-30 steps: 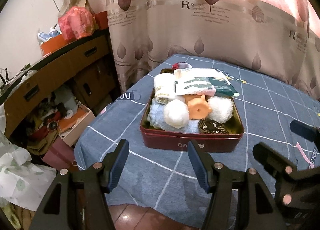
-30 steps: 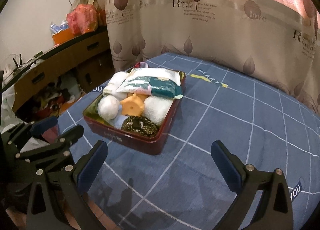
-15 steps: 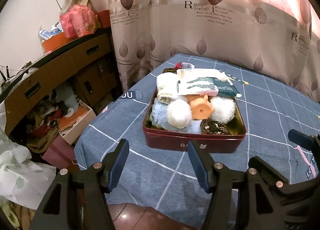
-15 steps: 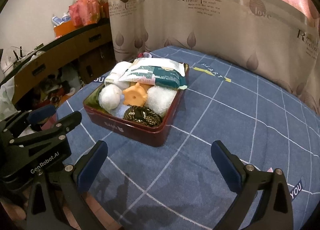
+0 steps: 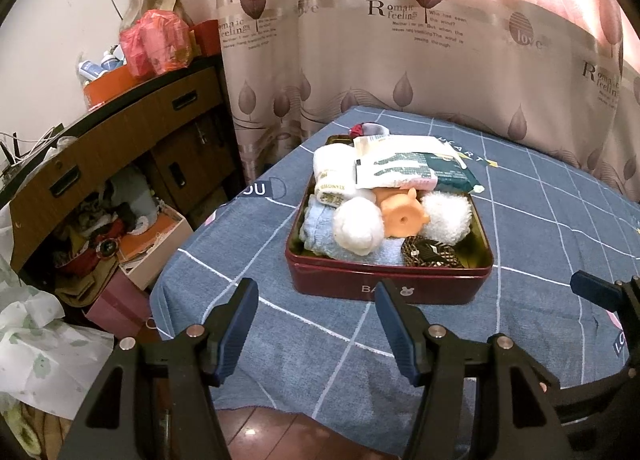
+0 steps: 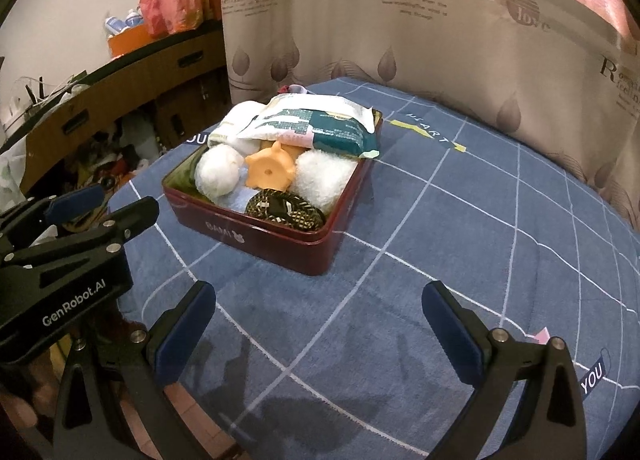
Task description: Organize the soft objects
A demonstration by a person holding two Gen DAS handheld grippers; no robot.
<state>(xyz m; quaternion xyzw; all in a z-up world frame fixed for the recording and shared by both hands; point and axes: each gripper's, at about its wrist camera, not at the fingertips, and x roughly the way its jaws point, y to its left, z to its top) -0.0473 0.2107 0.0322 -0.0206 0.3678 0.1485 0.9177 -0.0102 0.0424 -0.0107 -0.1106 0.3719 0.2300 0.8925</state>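
Blue checked cloth [image 5: 540,227] covers the table that fills the lower half of both views, with white grid lines and small printed words on it. At the bottom of the left wrist view, the left gripper [image 5: 314,324] hangs over the near table edge, jaws apart and empty. At the bottom of the right wrist view, the right gripper [image 6: 320,334] hovers above bare cloth, jaws spread wide, holding nothing. Each gripper also shows at the side of the other's view.

Past the fingertips, at mid-frame, a dark red tin [image 5: 384,284] sits on the cloth, lidless and packed full. Along its near side lie a patterned brown coil [image 5: 430,254] at right and a pale blue cloth [image 5: 320,236] at left. Behind them sit a white ball [image 5: 358,225], an orange toy [image 5: 402,213] and a fluffy white puff [image 5: 446,215], all touching. At the far side, a rolled towel [image 5: 332,179] lies at left, and a tissue pack [image 5: 412,169] rests on top, overhanging the right rim. Something small and red peeks out behind the far rim; what it is cannot be told.

Nothing stands between the grippers and the tin.

Left of the table, a wooden desk [image 5: 120,139] holds an orange box [image 5: 108,85] and a red bag [image 5: 158,41], with clutter beneath. A leaf-print curtain [image 5: 400,39] hangs across the top of the frame.
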